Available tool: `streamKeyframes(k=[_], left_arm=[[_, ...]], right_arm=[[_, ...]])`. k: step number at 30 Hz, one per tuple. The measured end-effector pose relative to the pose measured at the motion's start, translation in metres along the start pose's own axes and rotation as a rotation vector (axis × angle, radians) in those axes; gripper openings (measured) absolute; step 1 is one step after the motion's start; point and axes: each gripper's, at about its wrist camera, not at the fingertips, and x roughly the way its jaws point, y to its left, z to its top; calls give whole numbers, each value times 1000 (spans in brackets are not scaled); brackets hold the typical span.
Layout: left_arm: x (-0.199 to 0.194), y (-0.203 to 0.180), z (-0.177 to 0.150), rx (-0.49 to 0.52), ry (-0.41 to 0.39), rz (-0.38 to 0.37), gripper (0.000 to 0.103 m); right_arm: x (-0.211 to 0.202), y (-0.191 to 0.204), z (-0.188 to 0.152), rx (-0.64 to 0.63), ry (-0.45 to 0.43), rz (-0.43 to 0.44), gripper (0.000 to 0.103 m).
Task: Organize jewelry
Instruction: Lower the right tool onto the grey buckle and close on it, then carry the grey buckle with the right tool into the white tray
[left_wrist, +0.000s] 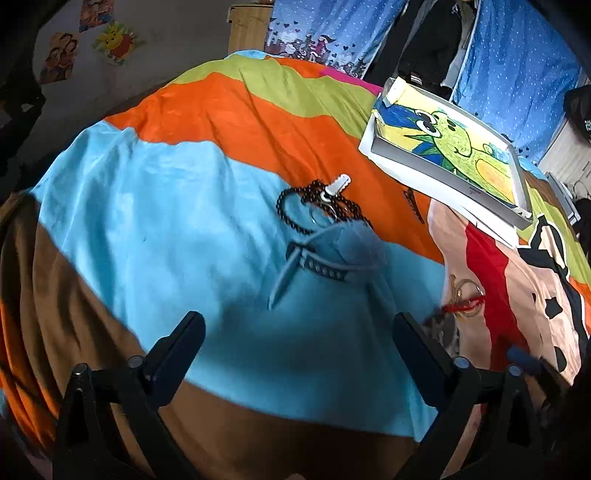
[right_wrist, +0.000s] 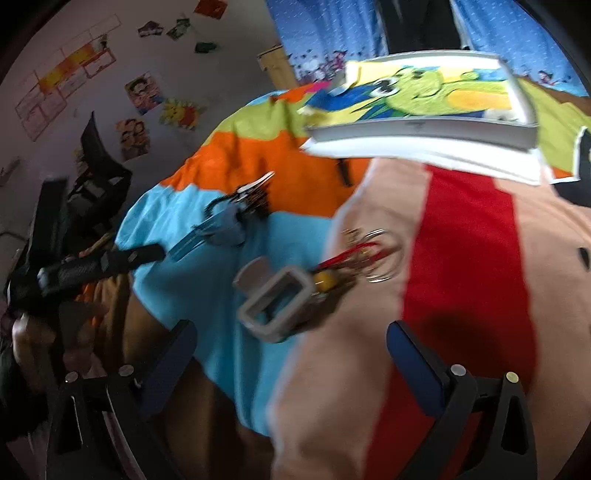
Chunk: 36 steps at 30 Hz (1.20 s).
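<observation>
Striped bedding (left_wrist: 177, 206) covers the bed; a shallow box (left_wrist: 448, 181) sits far right. Black beads (left_wrist: 295, 206) top a blue pouch (left_wrist: 347, 247) mid-bed, bangles (right_wrist: 373, 254) rightward. Both the left hand-held gripper (left_wrist: 295, 332) and the right hand-held gripper (right_wrist: 291, 339) are spread, empty.

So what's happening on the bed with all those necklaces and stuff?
Someone is sorting jewelry on a colorful blanket. Both grippers, the left gripper and the right gripper, are open and hold nothing. A black bead necklace lies by a blue pouch. A gray hair clip sits beside red string and rings. A shallow box waits behind.
</observation>
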Motion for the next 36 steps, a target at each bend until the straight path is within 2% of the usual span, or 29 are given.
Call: streamKeyframes(k=[2,3,4,5,11,16,20,22,25,28,32,36], left_arm=[[7,2,10,40,7,3,81],[12,4,16,55,14,6,77],[17,5,20,62,21,3,66],[21,7,23,63,29,-2,56],[43,25,26,-29,101,-57,22],[45,25,27,-41,102,-61,8],[44,23,26,-38,97,-64,3],[41,18,24,-23,93,-66,1],[36,6,19,24,82,-59,1],[27,-3,14,53,60,-82,1],[10,-16,6,93,19,-118,1],[-12,-28,-3,156,-94,-87,1]], right_arm=[[11,7,-2,1,27,28,97],[17,11,-3,-1,37,35,91],[21,14,-3,-1,40,37,86],[26,17,-4,2,45,37,85],[43,13,2,76,38,-6,82],[56,7,7,141,19,-32,82],[63,9,7,144,7,-63,72],[66,10,6,130,8,-94,59],[63,9,3,128,0,-115,52],[57,8,1,129,-12,-101,48],[49,10,-3,123,-24,-70,48],[37,16,-8,99,-44,-60,48]])
